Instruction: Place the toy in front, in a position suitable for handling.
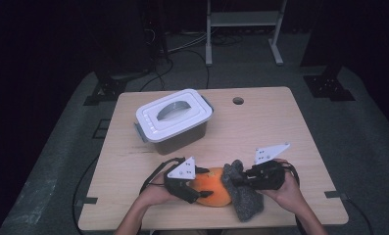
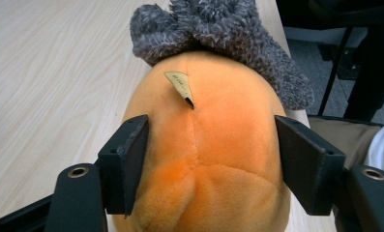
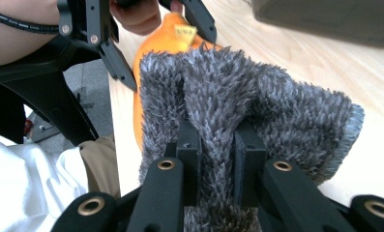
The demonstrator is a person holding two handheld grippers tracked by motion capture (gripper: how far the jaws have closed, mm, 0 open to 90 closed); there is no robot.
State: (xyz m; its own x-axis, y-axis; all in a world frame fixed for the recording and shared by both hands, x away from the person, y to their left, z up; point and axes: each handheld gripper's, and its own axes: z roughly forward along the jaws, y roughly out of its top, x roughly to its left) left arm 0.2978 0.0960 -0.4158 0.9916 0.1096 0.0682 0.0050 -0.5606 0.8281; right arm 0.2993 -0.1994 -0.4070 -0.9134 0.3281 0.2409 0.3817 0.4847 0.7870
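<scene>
Dim lab, lone wooden table point(image 1: 280, 127), floor cables point(image 1: 192, 46), black stands point(image 1: 329, 83), metal frame point(image 1: 243, 22)

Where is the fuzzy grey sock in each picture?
High view: the grey sock lies near the table's front edge, right of the orange plush toy, with the right tongs on it.
Left gripper view: top middle, beyond the orange toy, draped at its far end.
Right gripper view: centre, pinched between the black jaws.
Shared landmark: the small yellow tag on the orange toy.

The small tag point(image 2: 180, 84) on the orange plush toy point(image 2: 204, 159) bears unreadable print.
</scene>
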